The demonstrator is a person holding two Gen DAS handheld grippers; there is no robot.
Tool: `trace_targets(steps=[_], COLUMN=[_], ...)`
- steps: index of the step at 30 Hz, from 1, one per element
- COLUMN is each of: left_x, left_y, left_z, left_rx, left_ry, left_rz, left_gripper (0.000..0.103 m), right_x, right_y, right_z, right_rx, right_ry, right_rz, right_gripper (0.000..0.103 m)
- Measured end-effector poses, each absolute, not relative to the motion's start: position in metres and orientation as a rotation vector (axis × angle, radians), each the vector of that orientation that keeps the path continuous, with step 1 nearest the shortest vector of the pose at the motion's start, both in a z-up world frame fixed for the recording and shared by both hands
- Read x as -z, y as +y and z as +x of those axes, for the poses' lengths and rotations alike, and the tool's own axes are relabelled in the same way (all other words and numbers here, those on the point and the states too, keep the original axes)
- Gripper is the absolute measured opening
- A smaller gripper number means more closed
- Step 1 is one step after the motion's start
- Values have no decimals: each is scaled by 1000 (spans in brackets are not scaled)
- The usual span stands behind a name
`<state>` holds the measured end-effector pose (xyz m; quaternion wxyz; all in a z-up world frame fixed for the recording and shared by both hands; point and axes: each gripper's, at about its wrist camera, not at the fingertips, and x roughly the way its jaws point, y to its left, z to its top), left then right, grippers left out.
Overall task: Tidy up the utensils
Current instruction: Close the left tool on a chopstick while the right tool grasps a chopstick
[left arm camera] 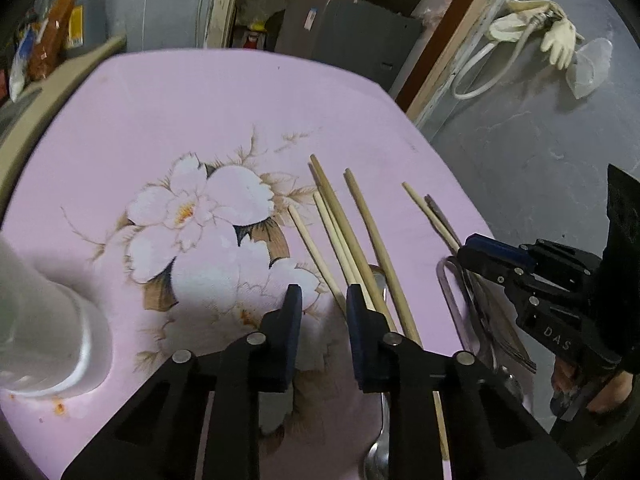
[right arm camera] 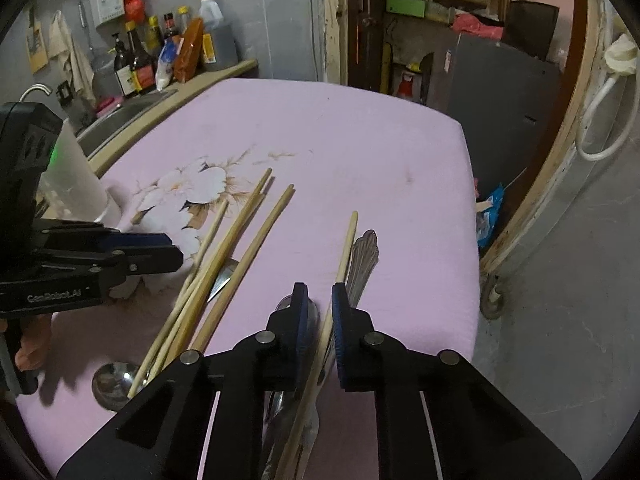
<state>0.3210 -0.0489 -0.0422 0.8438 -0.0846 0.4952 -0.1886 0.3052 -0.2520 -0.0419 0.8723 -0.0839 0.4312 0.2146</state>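
A pink floral-printed surface (left arm camera: 224,92) is being worked over, and the utensils are lying loose on its right half. A cluster of wooden chopsticks (left arm camera: 340,220) is being shown fanned out beside the flower print, with a metal spoon (right arm camera: 114,380) partly buried under their near ends. Well apart to the right, a single chopstick (right arm camera: 346,248) is lying against a metal utensil with a scalloped handle (right arm camera: 362,258), probably a fork.

The right gripper (right arm camera: 320,300) is being held low over that pair; its jaws are parted narrowly, the single chopstick is running between them, and nothing is yet being clamped. The left gripper (left arm camera: 322,300) is being held open and empty just over the near end of the cluster. A white cylindrical container (left arm camera: 44,320) is standing at the left, likely the destination.

The step in hand is judged to be the pickup of the single chopstick. A squeeze on the wood alone is being called for next, with the fork left behind, followed by a lift toward the container.
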Motion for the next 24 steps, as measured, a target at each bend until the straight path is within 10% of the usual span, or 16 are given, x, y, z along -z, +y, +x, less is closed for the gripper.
trace_targets(steps=[24], left_x=[43], left_y=[-22], left_z=[334], left_rx=[398], left_ry=[1141], left_rz=[-365], left_gripper=[6], right_x=[51], right_y=[-246], right_z=[335], right_rx=[-394], right_ry=[989], right_rz=[-109], right_gripper=[6])
